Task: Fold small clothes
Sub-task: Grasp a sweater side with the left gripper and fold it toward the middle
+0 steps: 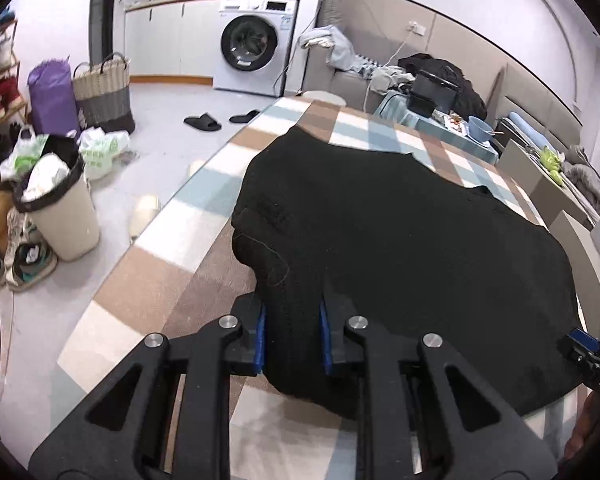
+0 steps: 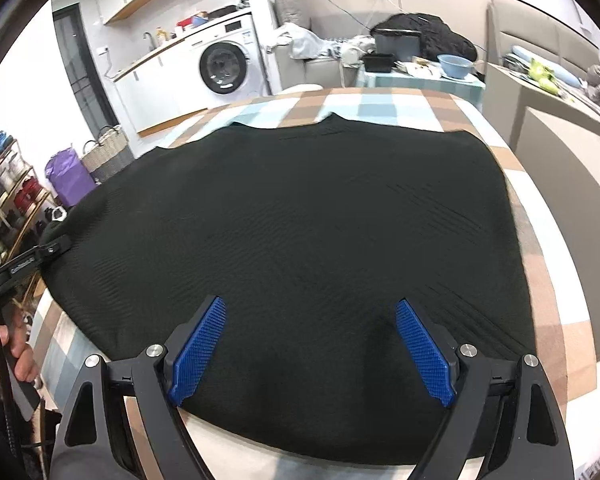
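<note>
- Blue pads [image 1: 260, 336] of your left gripper [image 1: 291, 336] pinch a bunched fold at the near edge of the black knit garment [image 1: 400, 232].
- Your right gripper [image 2: 312, 344] hovers over the same garment's near hem, jaws spread wide, nothing between them.
- You have the garment spread across the checked blanket [image 1: 172, 248], reaching almost to its side edges.
- You look to be at the first fold: one corner gripped, the other not yet.
- Next, close your right jaws on the hem, then lift both evenly.
- Writing: "DAS" shows on the right gripper's body at the left view's edge; other labels are too small.
</note>
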`<action>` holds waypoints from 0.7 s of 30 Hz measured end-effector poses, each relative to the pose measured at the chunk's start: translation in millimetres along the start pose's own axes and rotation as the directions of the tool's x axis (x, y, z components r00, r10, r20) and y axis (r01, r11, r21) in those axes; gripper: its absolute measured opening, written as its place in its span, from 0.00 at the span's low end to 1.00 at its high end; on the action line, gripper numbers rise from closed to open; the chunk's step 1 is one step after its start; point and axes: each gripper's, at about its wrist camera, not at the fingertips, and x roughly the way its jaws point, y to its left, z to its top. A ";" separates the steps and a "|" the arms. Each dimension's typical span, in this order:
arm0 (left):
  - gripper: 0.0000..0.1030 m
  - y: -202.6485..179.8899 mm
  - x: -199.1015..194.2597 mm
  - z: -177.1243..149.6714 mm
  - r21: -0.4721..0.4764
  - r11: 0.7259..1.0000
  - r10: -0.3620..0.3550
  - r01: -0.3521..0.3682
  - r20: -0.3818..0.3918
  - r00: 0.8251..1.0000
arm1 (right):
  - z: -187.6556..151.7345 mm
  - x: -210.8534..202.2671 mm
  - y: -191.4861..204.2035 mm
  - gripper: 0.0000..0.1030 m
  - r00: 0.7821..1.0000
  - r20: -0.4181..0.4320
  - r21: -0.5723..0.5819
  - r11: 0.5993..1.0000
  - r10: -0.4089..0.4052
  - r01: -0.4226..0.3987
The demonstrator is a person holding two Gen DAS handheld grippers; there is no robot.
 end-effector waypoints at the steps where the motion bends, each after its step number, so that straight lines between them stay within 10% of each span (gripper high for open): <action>1: 0.16 -8.4 -2.4 3.3 0.022 1.000 -0.009 0.009 0.019 1.000 | -1.9 -1.8 -2.8 0.86 1.000 0.000 0.009 1.000 -0.005 0.005; 6: 0.15 -62.7 -24.8 20.4 0.168 0.979 -0.133 0.115 0.098 0.986 | -6.0 -11.0 -11.2 0.86 1.000 0.007 0.034 0.999 -0.020 0.020; 10: 0.15 -131.6 -35.2 19.4 0.305 0.903 -0.339 0.303 0.071 0.938 | -4.9 -21.3 -23.4 0.86 0.999 0.027 0.072 0.997 -0.041 0.039; 13: 0.17 -175.2 -32.9 3.3 0.382 0.818 -0.457 0.430 -0.023 0.889 | -4.6 -28.6 -33.6 0.86 0.996 0.038 0.105 0.992 -0.078 0.074; 17: 0.58 -198.4 -15.6 -20.9 0.311 0.684 -0.601 0.659 -0.271 0.752 | -7.9 -34.3 -45.3 0.86 0.994 0.027 0.137 0.985 -0.110 0.105; 21: 0.68 -184.8 -24.1 -22.0 0.318 0.698 -0.597 0.642 -0.237 0.767 | -9.8 -45.7 -52.9 0.86 0.990 0.047 0.170 0.978 -0.130 0.120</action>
